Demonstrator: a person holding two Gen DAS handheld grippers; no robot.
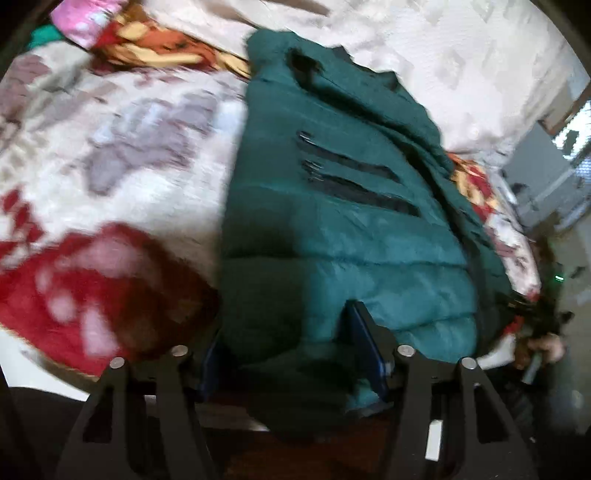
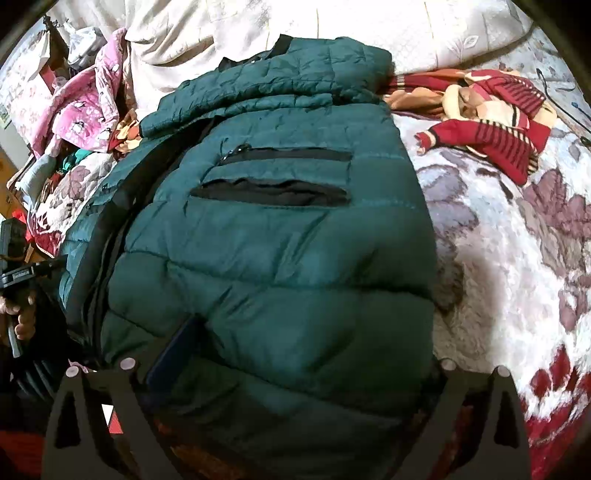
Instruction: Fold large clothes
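A dark teal puffer jacket (image 1: 332, 206) with two black zip pockets lies along the bed; it also fills the right wrist view (image 2: 266, 236). My left gripper (image 1: 291, 347) stands at the jacket's near hem with its jaws wide apart and jacket fabric bulging between the blue pads (image 1: 364, 343). My right gripper (image 2: 295, 354) sits at the near hem too, jaws wide, with its left blue pad (image 2: 173, 350) pressed into the padding; its right pad is hidden under the fabric. Whether either one grips the jacket is unclear.
The bed is covered by a white floral blanket (image 2: 498, 240) with red patches. A red striped knit garment (image 2: 491, 122) lies at the far right. Pink clothes (image 2: 85, 107) are piled at the far left. White pillows (image 2: 295, 29) lie beyond the jacket.
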